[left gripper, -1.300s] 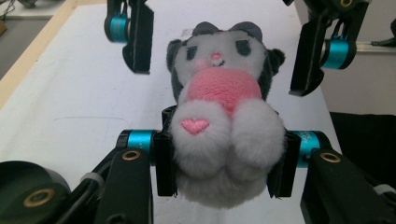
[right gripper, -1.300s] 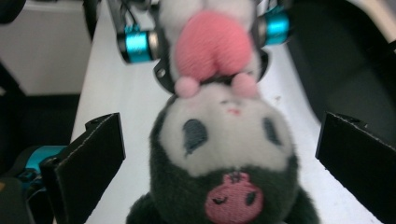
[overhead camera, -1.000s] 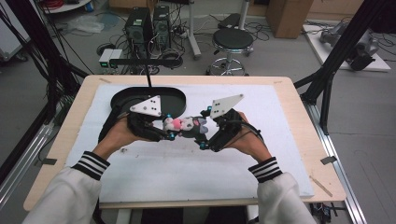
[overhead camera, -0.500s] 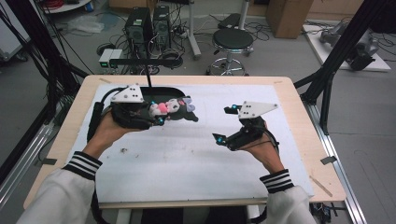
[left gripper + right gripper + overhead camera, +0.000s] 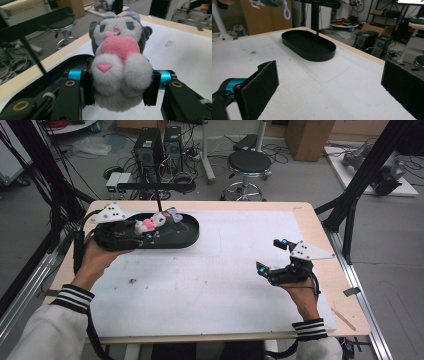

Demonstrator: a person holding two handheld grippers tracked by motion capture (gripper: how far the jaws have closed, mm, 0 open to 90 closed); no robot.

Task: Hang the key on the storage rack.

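Here, grey-white plush toy, pink belly

a round black stool and computer towers stand on the grey floor beyond the table.

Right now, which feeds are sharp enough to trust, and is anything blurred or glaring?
High view: soft and grainy, no glare. Left gripper view: plush toy crisp, background blurred. Right gripper view: black tray sharp, near pads slightly soft, even lighting.
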